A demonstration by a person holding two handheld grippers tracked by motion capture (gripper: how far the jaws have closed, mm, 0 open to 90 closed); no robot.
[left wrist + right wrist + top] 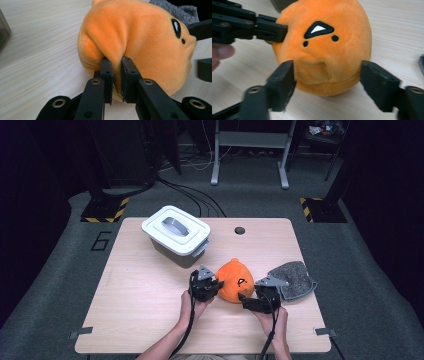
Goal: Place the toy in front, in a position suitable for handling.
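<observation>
Nearest you: your left tool (116, 75), jaws pinched tight on a fold of the round orange plush toy with stitched black face marks (140, 37). Your right tool (328, 85), jaws spread wide to either side of the toy's lower end; whether either pad touches the plush is hard to tell. The toy lies on the pale wooden surface (145, 290) between both tools. Just right: a grey felt pouch (295, 277). Farther, left: a white lidded plastic box with grey handle (175, 232).
</observation>
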